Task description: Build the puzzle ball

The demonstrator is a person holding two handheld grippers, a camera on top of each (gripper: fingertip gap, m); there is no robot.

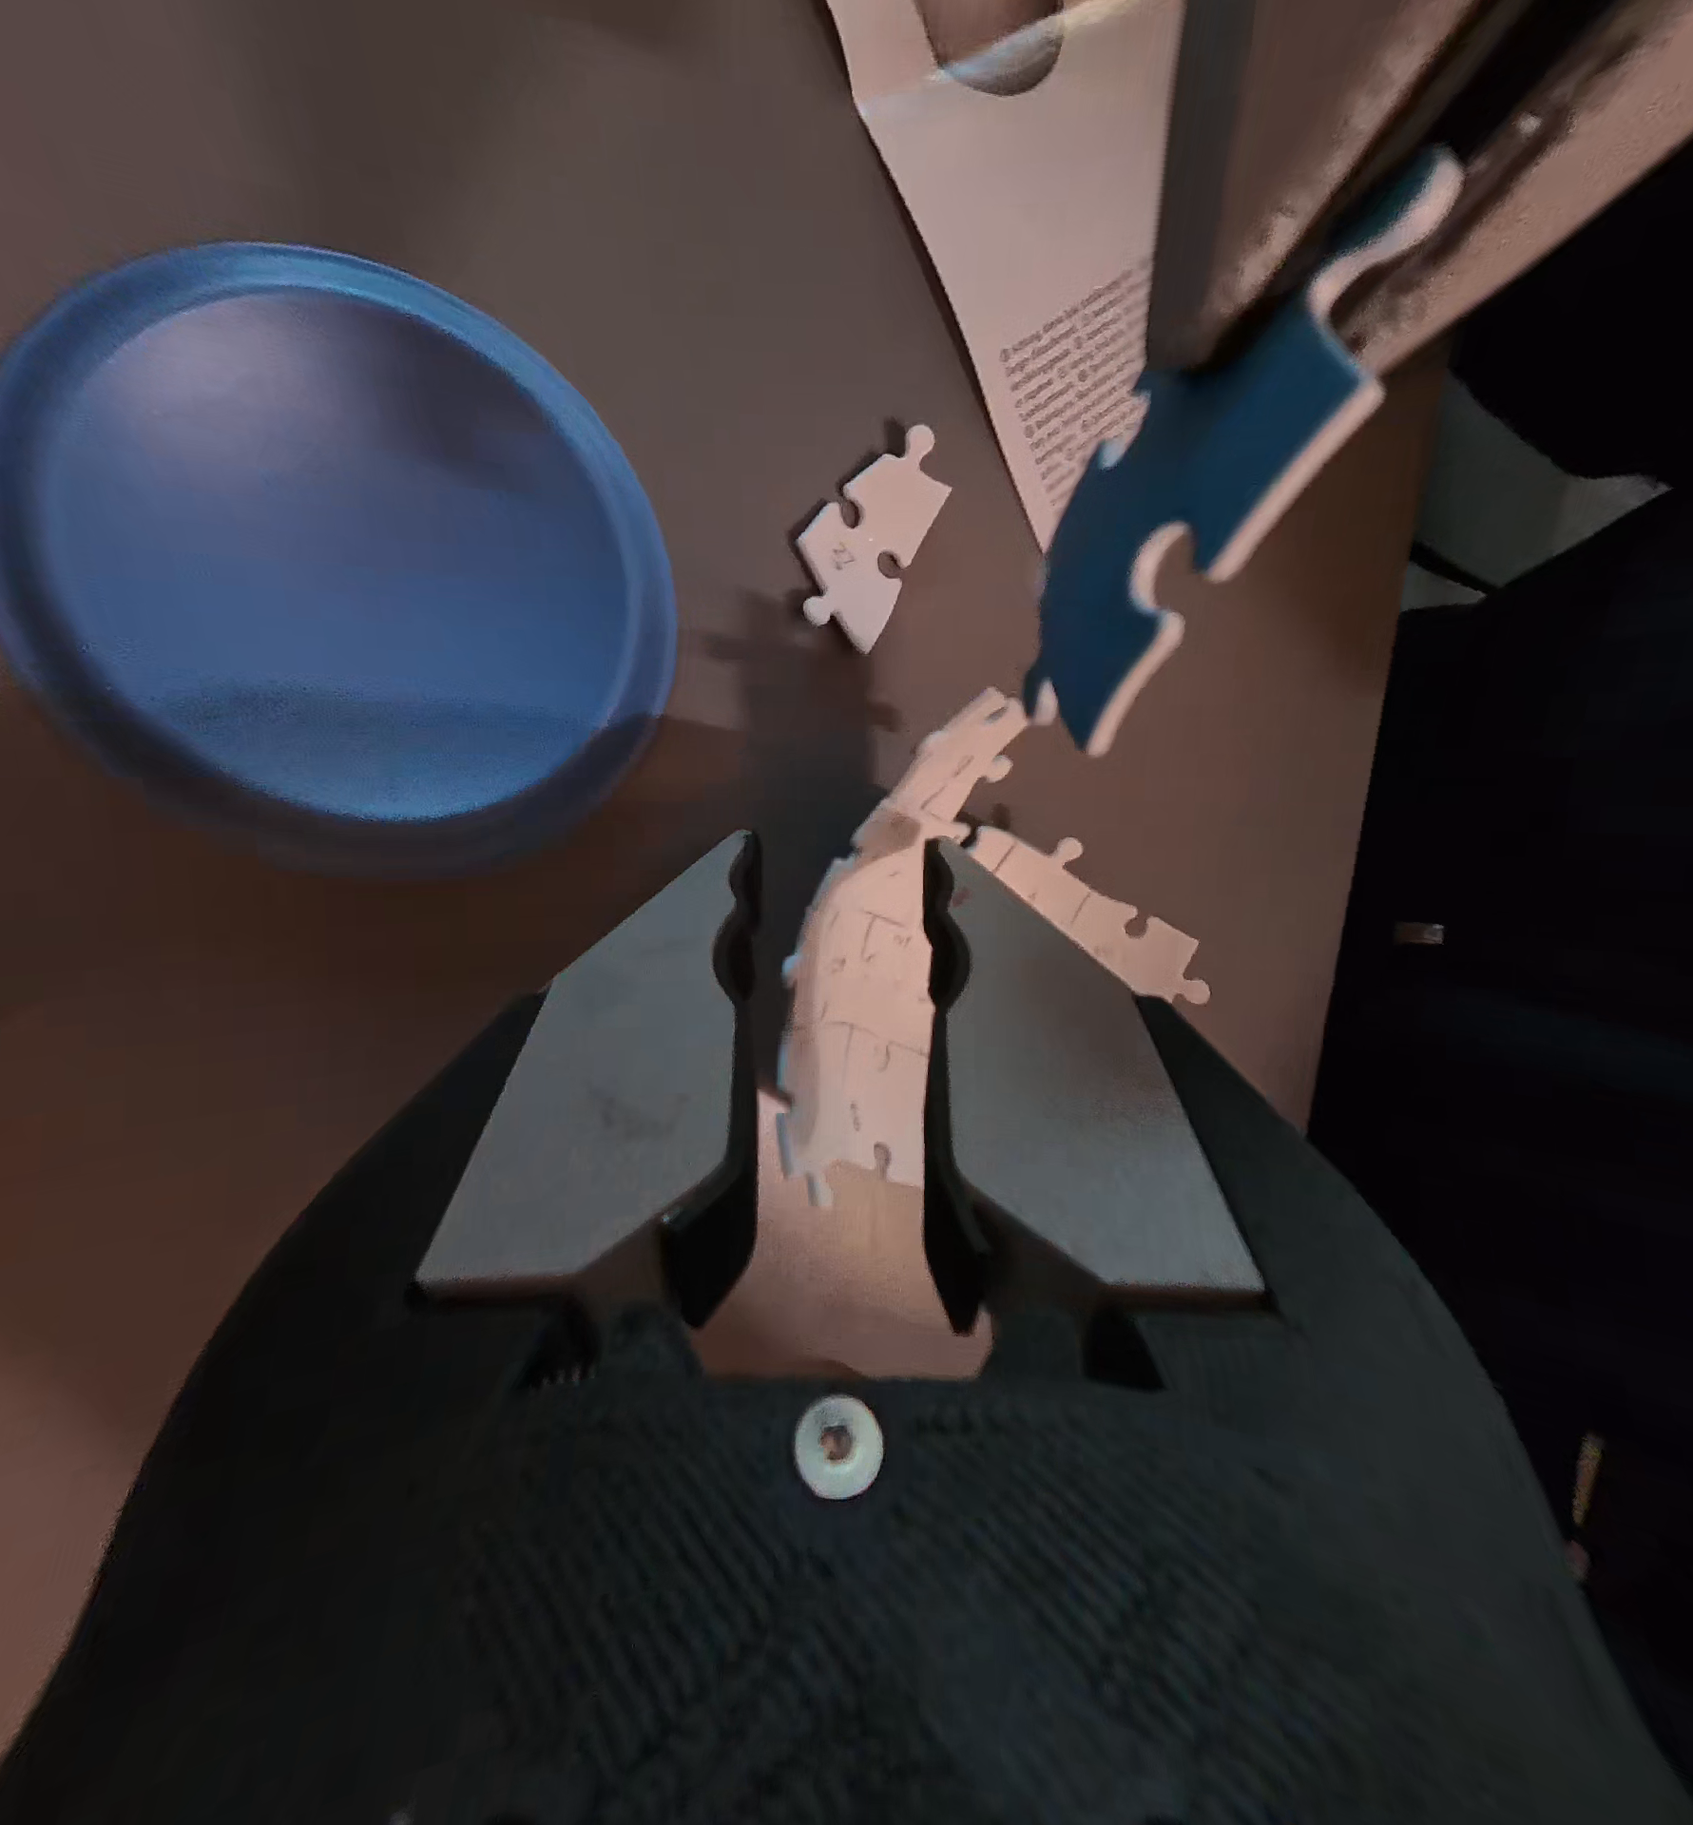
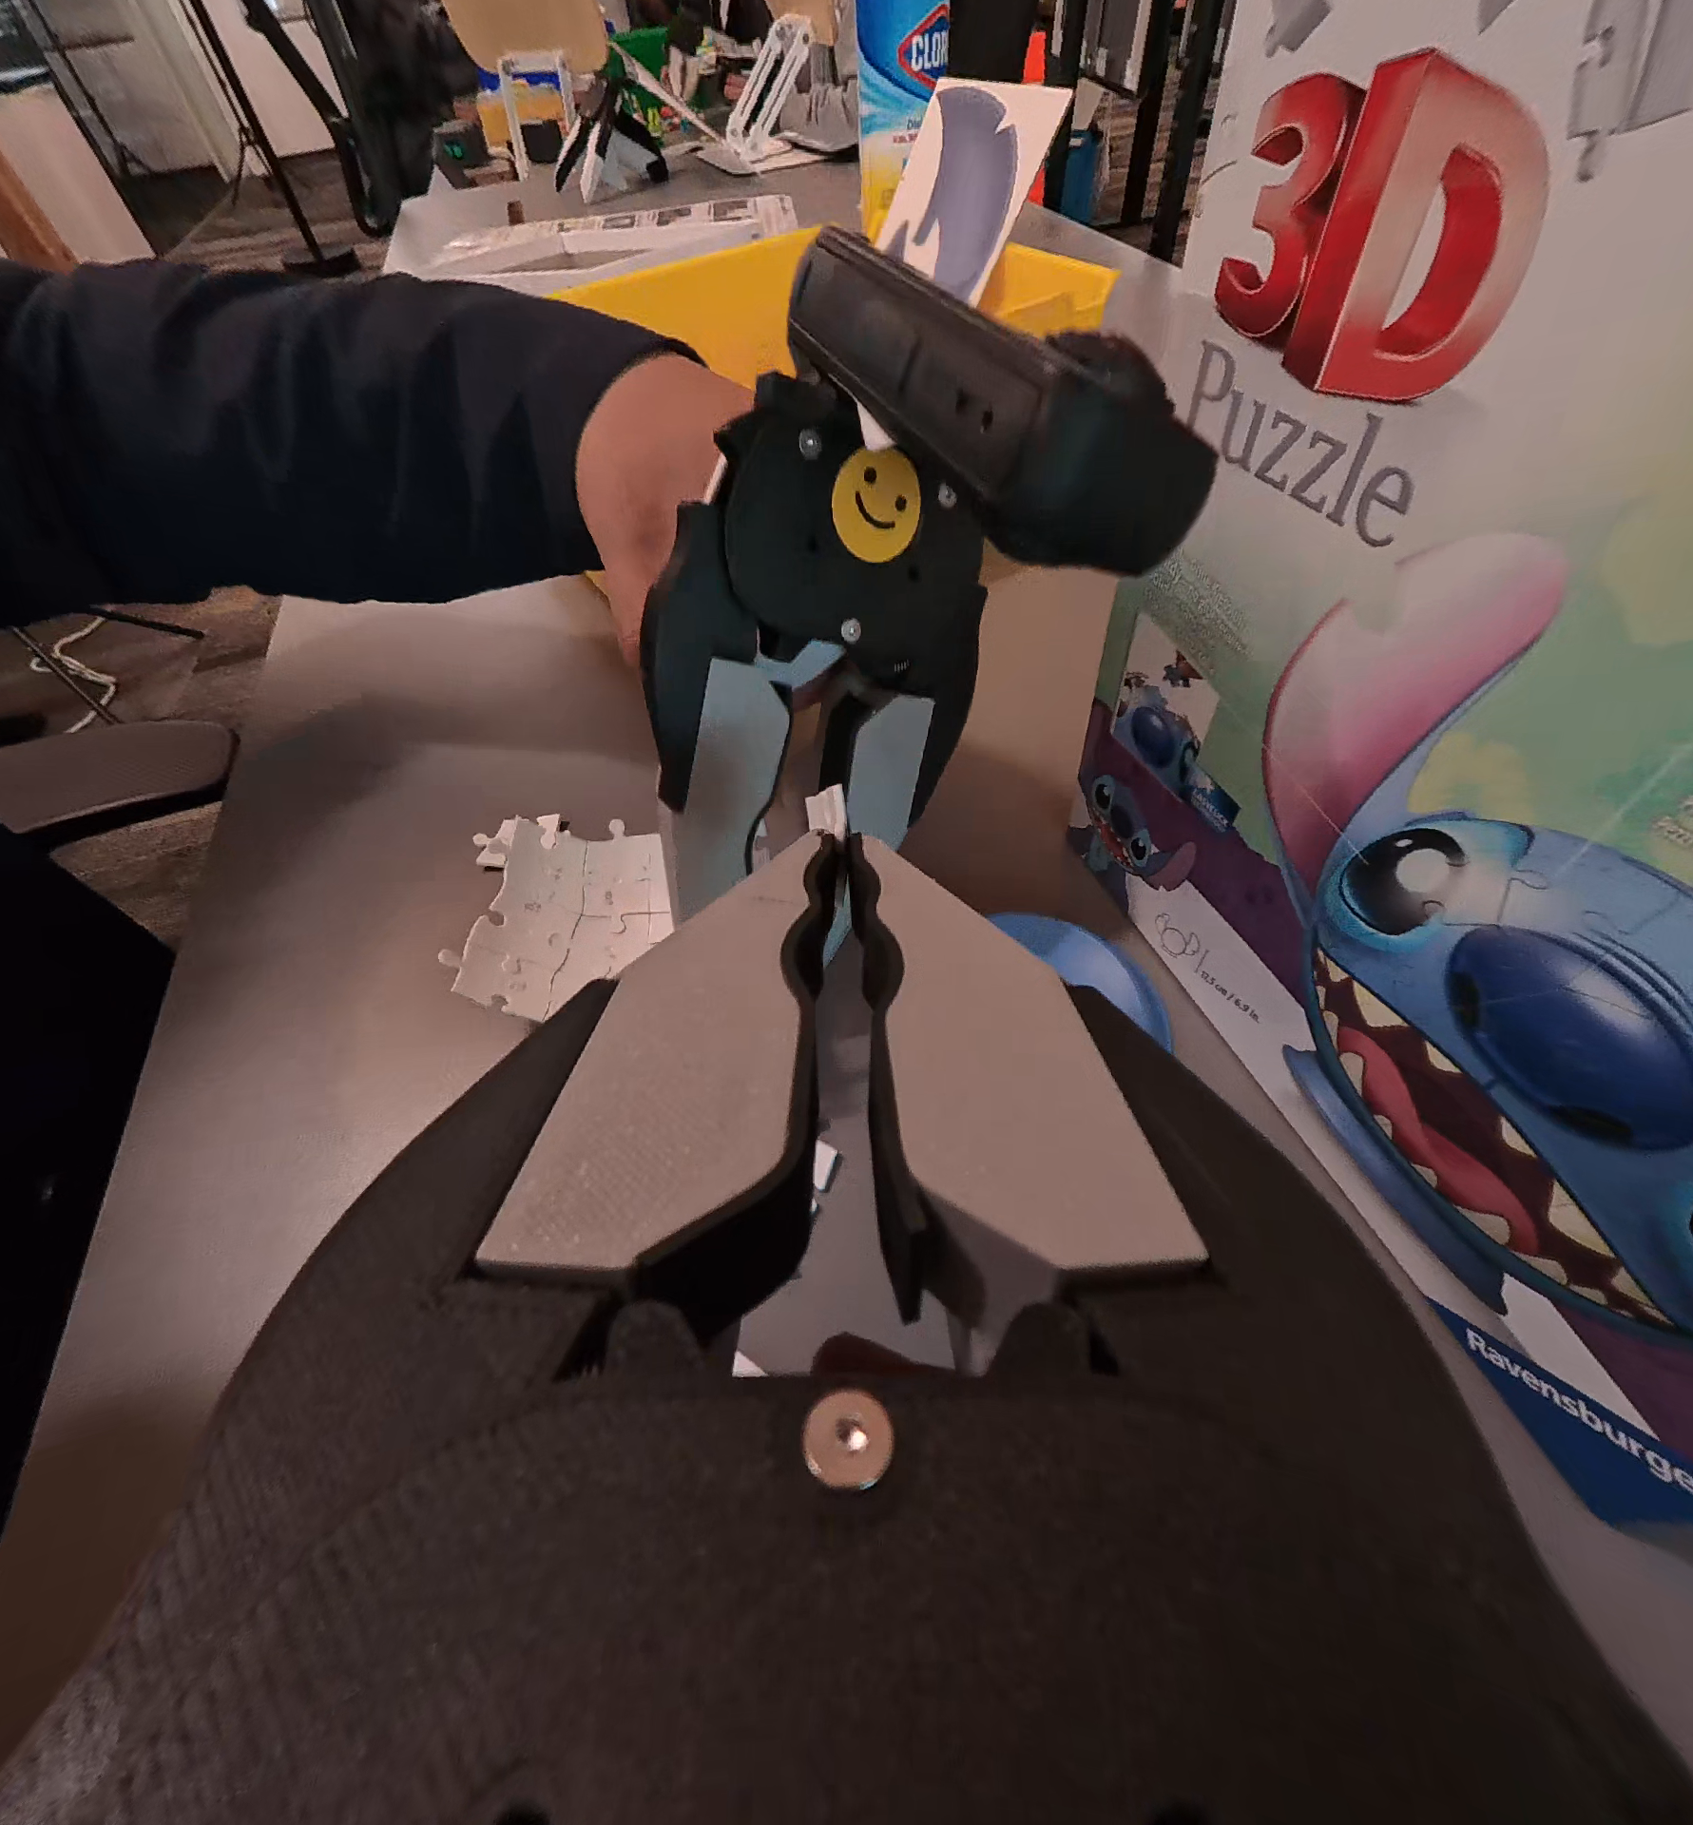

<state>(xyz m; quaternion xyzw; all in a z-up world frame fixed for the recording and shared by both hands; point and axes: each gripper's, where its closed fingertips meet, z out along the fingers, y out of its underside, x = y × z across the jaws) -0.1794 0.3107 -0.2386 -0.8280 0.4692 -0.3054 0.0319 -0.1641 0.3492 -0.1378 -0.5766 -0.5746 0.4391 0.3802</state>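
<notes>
While the right gripper (image 1: 1316,326) pinches a blue piece (image 1: 1188,514), the left gripper (image 1: 837,859), jaws parted, hovers over joined white pieces (image 1: 872,1007) beside a blue dish (image 1: 319,553).

left wrist: close, looking down at table (image 1: 329,988) | right wrist: forward, level | shared: blue dish (image 1: 319,553)

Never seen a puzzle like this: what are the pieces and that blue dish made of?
The blue piece looks like thin rigid plastic or stiff card: blue face, pale smooth edge. The joined pieces show plain white matte backs. The blue dish looks like moulded plastic, with a soft sheen and stepped rim.
</notes>
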